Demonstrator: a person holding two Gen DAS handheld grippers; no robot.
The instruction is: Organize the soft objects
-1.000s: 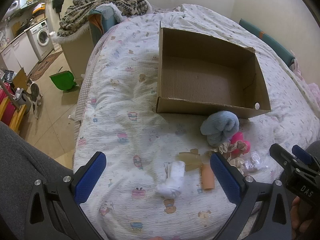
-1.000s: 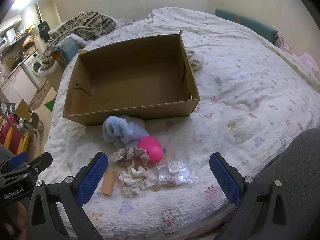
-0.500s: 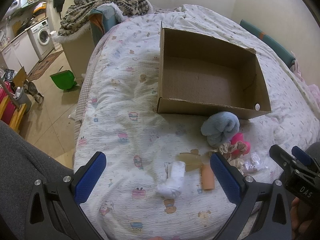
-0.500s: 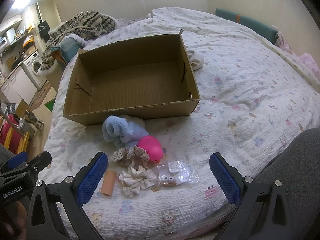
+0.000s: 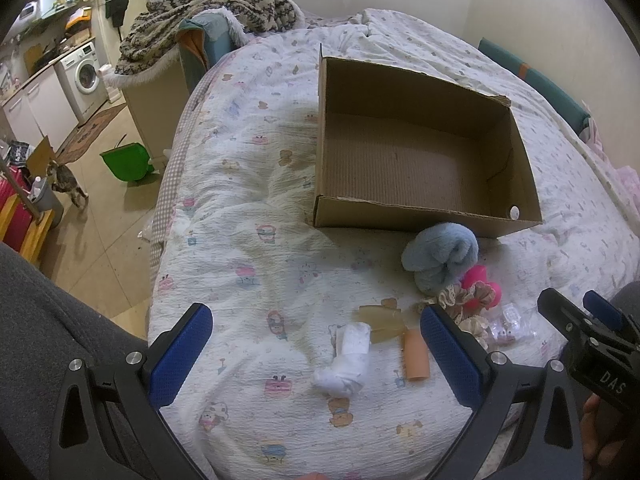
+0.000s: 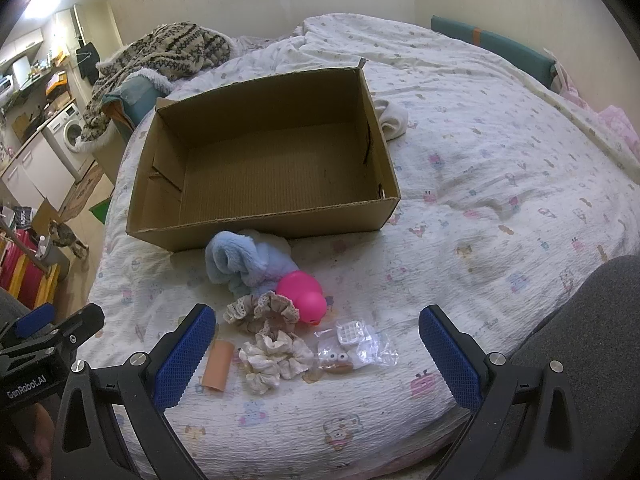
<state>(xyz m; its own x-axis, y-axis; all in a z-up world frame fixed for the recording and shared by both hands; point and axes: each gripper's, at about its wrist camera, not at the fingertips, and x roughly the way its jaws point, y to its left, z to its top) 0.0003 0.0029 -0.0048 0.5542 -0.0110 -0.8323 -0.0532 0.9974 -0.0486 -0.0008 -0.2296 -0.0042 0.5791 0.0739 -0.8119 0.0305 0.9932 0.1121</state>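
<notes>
An empty open cardboard box (image 5: 424,216) (image 6: 224,236) lies on the bed. In front of it lie a rolled light-blue fluffy cloth (image 5: 440,254) (image 6: 244,260), a pink rubber duck (image 6: 302,298), a beige lace scrunchie (image 6: 260,312), a cream scrunchie (image 6: 274,360), an orange tube (image 5: 416,356) (image 6: 218,366), a white sock (image 5: 348,360) and a clear packet of small items (image 6: 356,346). My left gripper (image 5: 316,356) is open above the sock. My right gripper (image 6: 316,356) is open above the scrunchies and packet. Both are empty.
A white cloth (image 6: 392,118) lies behind the box's right side. A knitted blanket (image 5: 208,12) is piled at the bed's far left. The bed edge drops to a floor with a green bin (image 5: 126,160) and a cat (image 5: 66,180). Grey-clad legs flank the views.
Both grippers stay nearly still and open. The cat on the floor has shifted slightly.
</notes>
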